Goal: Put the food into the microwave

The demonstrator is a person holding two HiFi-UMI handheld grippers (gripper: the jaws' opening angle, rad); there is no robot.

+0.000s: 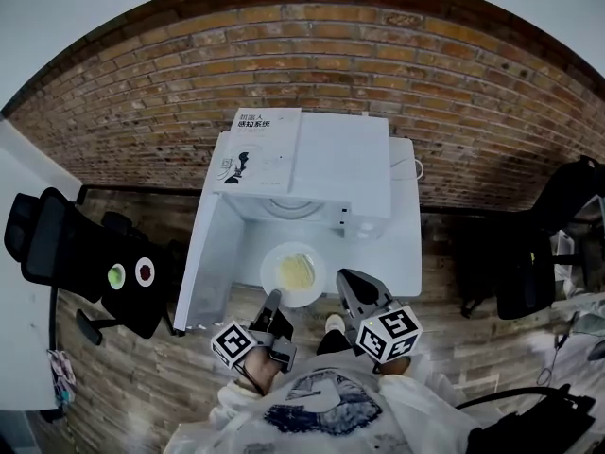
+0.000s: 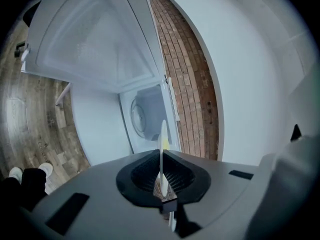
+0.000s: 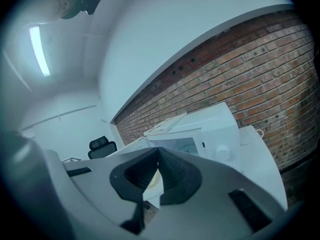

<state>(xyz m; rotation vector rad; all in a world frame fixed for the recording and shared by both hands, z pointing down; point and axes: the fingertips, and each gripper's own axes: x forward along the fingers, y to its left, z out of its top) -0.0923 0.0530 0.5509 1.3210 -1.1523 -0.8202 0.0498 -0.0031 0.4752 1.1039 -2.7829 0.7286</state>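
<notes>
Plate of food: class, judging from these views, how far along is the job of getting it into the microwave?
Done: the microwave has its door open. In hand: the left gripper and right gripper each clamp the rim of the plate, holding the food just in front of the microwave, not yet inside. Left: slide the plate in, set it down and let go.

Book (image 1: 253,154) atop microwave (image 1: 352,164): Chinese title printed on cover, characters too small to read.
</notes>
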